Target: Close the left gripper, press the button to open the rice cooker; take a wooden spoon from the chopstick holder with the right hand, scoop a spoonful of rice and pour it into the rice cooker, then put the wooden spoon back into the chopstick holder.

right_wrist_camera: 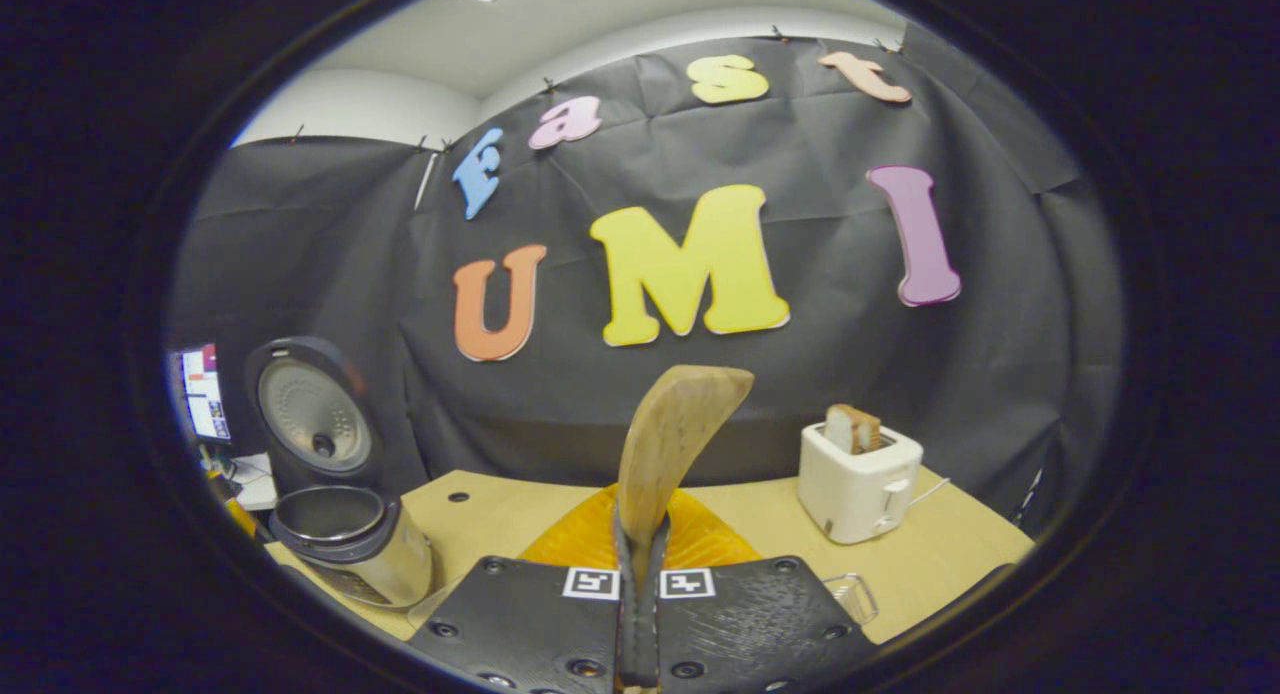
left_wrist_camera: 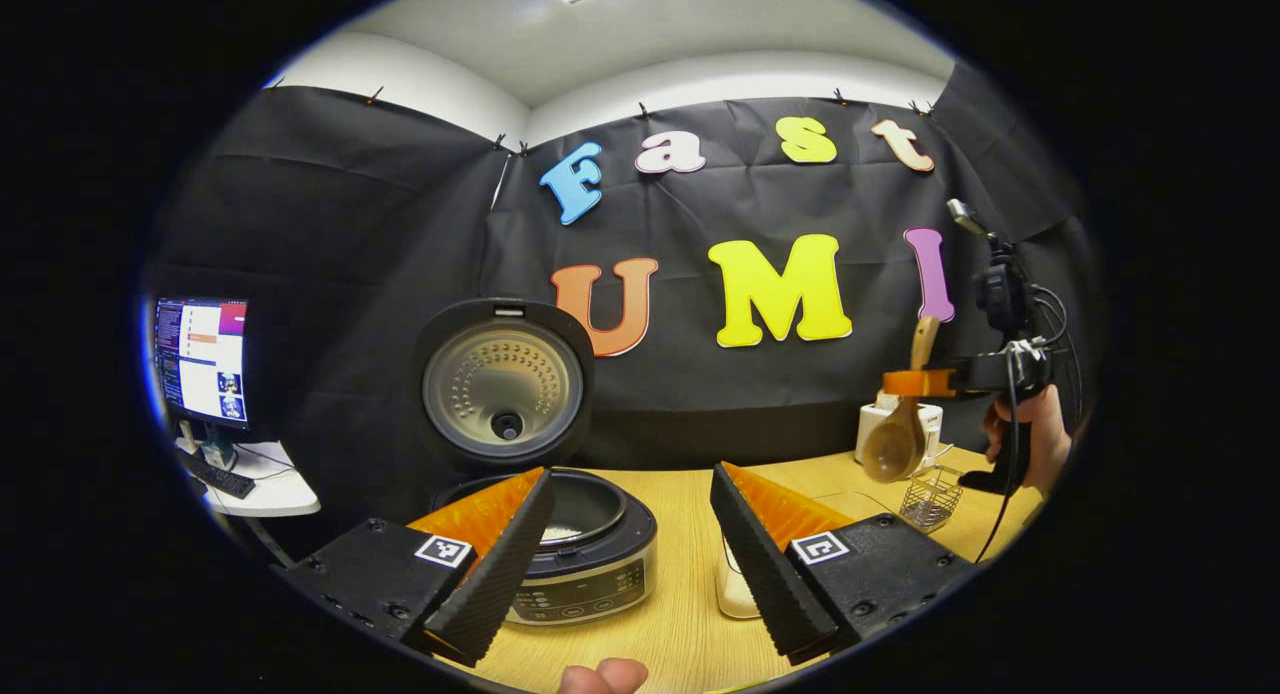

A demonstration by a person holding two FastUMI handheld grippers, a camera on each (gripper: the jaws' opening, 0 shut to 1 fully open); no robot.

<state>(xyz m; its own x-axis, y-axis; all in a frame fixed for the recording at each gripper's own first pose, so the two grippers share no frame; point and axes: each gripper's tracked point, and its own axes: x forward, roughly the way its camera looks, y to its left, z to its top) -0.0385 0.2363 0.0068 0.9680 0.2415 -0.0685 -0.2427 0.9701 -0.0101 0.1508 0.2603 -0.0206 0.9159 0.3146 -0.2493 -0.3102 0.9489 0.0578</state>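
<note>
Meanwhile, low in the left gripper view, the left gripper [left_wrist_camera: 630, 564] has its fingers spread wide apart, holding nothing. Between them, at lower centre, the rice cooker [left_wrist_camera: 590, 554] stands on the wooden table [left_wrist_camera: 680, 494] with its lid [left_wrist_camera: 503, 384] swung upright. At the right of that view the right gripper [left_wrist_camera: 915, 382] holds the wooden spoon [left_wrist_camera: 897, 444], bowl hanging down, above the wire chopstick holder [left_wrist_camera: 930, 496]. In the right gripper view its fingers are pressed together on the spoon's handle, which rises at centre. A toaster [right_wrist_camera: 858, 482] stands at right.
</note>
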